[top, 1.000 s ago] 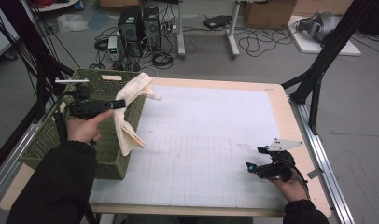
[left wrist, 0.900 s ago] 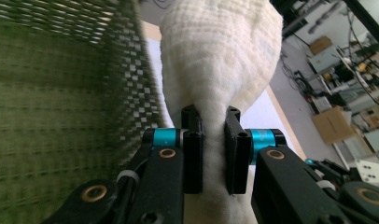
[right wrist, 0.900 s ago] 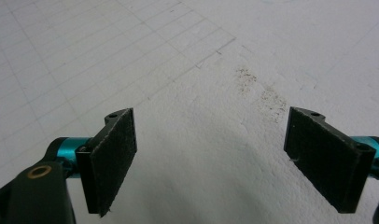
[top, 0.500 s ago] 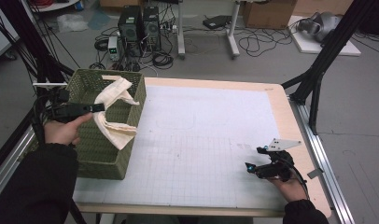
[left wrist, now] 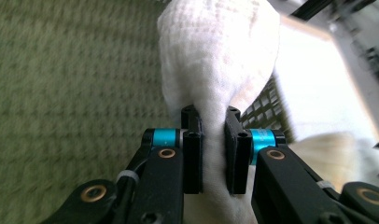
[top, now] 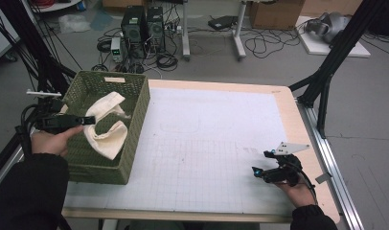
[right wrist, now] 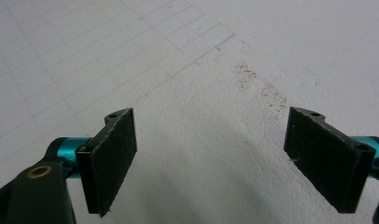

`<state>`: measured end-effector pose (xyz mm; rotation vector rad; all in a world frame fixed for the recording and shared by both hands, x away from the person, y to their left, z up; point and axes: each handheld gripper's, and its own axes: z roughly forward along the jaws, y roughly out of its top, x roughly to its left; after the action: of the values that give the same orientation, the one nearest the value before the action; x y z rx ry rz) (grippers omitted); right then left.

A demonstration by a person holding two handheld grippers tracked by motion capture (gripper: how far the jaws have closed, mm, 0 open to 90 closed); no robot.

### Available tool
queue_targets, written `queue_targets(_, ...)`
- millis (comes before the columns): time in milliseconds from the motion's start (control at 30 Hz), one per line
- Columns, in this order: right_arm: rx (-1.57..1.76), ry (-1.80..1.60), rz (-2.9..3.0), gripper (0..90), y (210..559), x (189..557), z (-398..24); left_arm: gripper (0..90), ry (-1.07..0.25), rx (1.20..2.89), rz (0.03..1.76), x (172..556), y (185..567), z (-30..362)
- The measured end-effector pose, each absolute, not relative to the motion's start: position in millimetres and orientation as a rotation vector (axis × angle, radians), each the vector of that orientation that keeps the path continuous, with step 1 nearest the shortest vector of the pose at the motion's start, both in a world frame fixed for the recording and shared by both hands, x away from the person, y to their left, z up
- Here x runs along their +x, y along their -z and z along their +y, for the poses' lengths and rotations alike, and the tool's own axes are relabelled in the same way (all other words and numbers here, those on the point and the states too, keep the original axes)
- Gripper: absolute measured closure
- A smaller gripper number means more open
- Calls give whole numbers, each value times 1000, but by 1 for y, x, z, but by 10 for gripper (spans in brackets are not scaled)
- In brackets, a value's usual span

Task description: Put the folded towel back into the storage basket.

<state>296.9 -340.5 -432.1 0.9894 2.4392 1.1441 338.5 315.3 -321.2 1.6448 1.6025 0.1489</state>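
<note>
Over the green basket (top: 135, 120) at the table's left edge, the left gripper (top: 89, 120) is clamped on a cream cloth (top: 108, 132); the left gripper view shows both pads pinching a fold of the cloth (left wrist: 215, 60) with woven basket wall (left wrist: 61, 70) behind. Most of the cloth already hangs inside the basket, one end draped toward the near-right wall, the upper end lifted off the pile by the grip. Judged progress: cloth is over and largely in the basket, so the carry looks nearly done. Left to do: lower it, release, pull the gripper clear. Right gripper (top: 259, 170) rests near the table's (top: 211, 143) front right corner on the white gridded mat (right wrist: 187, 93), jaws wide apart, nothing between them, well away from the basket. No other cloth on the mat, so likely the last item.
</note>
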Motion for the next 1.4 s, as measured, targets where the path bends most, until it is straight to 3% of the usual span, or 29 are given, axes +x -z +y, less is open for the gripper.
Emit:
queue_targets(300, 986, -1120, 2456, 165, 434, 297, -338, 800, -147, 1748, 1729, 349, 352, 310)
queue_targets(667, 988, -1124, 2459, 165, 434, 298, -339, 800, -214, 1789, 1693, 366, 357, 292)
queue_targets(1100, 977, -1103, 2484, 165, 438, 300, -334, 786, -245, 1573, 1681, 378, 363, 297)
queue_targets(1300, 974, -1093, 2498, 165, 441, 302, -332, 786, -266, 1693, 1801, 385, 380, 292)
queue_targets(1400, 975, -1085, 2506, 165, 442, 302, -331, 784, -192, 1752, 1859, 388, 389, 291)
